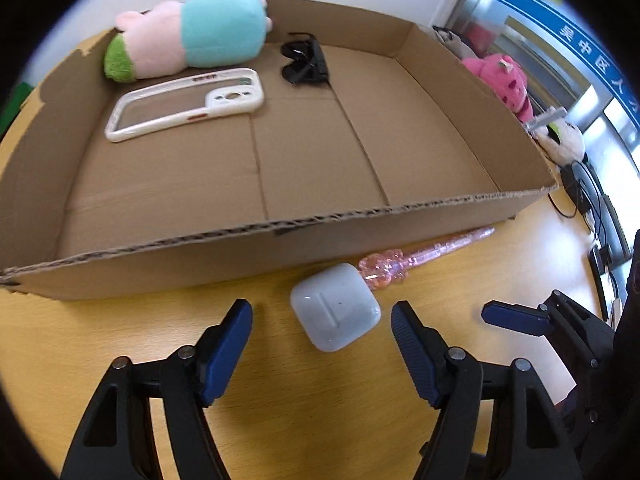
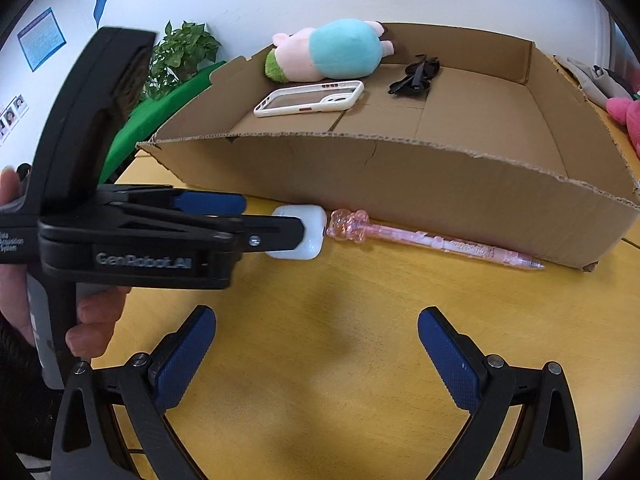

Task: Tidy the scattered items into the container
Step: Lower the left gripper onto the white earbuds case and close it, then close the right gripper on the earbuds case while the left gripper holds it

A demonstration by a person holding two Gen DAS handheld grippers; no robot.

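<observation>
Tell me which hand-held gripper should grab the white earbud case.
Left. The left hand-held gripper already has open jaws on either side of the white earbud case. The right hand-held gripper hangs open over bare table, farther back.

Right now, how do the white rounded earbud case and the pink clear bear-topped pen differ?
The white rounded earbud case is squat and opaque; the pink clear bear-topped pen is long, thin and see-through. The case lies between the open left gripper's fingers; no gripper is at the pen. Both lie on the yellow table outside the cardboard box.
</observation>
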